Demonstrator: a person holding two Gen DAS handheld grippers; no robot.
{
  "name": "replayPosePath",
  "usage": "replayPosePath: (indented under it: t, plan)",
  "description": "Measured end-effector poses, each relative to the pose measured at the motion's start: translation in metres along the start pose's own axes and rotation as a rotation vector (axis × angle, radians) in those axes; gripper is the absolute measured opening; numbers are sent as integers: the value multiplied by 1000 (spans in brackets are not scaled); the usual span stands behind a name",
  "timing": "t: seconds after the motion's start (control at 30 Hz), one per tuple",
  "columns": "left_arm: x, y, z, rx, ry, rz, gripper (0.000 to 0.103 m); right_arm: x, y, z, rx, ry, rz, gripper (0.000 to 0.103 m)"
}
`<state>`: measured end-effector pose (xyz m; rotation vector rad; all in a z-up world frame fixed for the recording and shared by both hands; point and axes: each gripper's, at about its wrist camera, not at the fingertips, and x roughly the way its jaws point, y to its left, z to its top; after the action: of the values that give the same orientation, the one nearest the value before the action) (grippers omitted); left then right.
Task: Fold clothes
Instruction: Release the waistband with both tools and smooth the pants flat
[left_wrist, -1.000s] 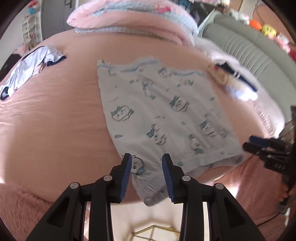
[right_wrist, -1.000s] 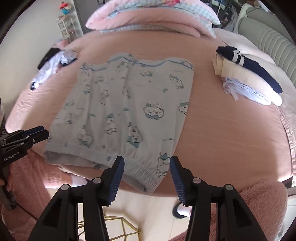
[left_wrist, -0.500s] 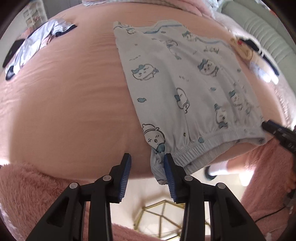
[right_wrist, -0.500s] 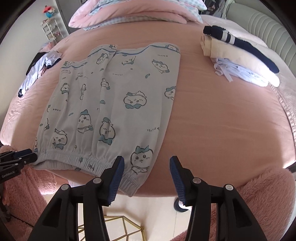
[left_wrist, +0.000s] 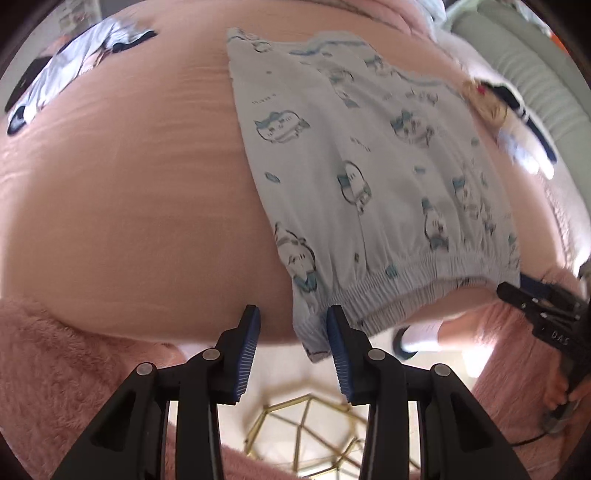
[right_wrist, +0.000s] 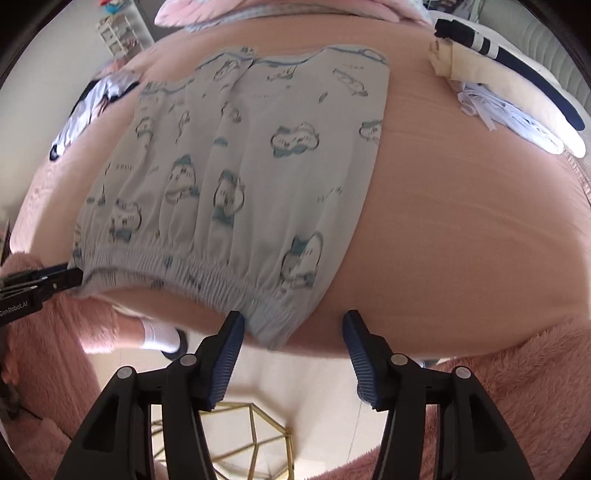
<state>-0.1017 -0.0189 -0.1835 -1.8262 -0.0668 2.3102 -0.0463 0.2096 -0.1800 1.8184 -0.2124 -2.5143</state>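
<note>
A pair of pale blue pyjama shorts with little cartoon animals printed on them lies flat on the pink bed, the gathered elastic waistband hanging just over the near edge. The left gripper points down at one waistband corner, its jaws apart with the corner of cloth between them and the blue pads not yet pressing on it. The right gripper hovers at the other corner; its jaws are opening, and the fabric edge sits just inside the left pad with nothing pinched. Well off to the far right rests a small stack of folded clothes, and a crumpled garment lies near the bed's far left side.
</note>
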Motion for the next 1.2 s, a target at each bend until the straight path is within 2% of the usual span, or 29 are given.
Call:
replayPosePath:
  t: [0.1,0.2,0.23,0.27,0.3,0.4,0.47,0.53,0.63,0.73,0.8,0.87,0.93,1.13,1.17,1.2]
  plan:
    - [3,11,-9,-76,16,-154,34,-8,-8,0,75,-41,41,56]
    - [0,34,-12,-242,-38,-350,34,-15,-28,-1,210,-91,166,55]
    - [-2,40,-12,-279,-65,-375,34,-16,-34,-1,248,-99,193,55]
    - [-5,42,-11,-288,-94,-364,34,-16,-40,-1,285,-106,220,55]
    - [-11,39,-10,-278,-127,-337,34,-18,-43,-1,300,-120,205,55]
    - [-28,26,-11,-165,-195,-212,34,-27,-40,-2,272,-173,96,55]
    - [-32,22,-11,-80,-205,-183,34,-33,-29,1,211,-194,63,56]
    - [-35,8,-10,11,-226,-172,34,-34,-11,3,129,-189,76,56]
    - [-35,-25,-9,197,-275,-106,34,-34,16,3,15,-176,108,55]
    - [-23,-47,-10,325,-265,-81,34,-27,40,5,-62,-165,97,55]
    - [-14,-56,-12,371,-255,-34,34,-23,51,5,-97,-161,83,55]
    - [-2,-62,-13,412,-246,46,34,-16,54,9,-117,-151,69,55]
    - [4,-66,-16,467,-248,93,34,-11,51,10,-97,-141,55,55]
    - [3,-63,-19,500,-259,85,30,-7,34,8,-13,-136,96,56]
    - [4,-63,-19,498,-272,85,23,-6,32,8,1,-136,100,56]
    - [4,-64,-18,494,-287,89,10,-5,32,9,13,-137,93,56]
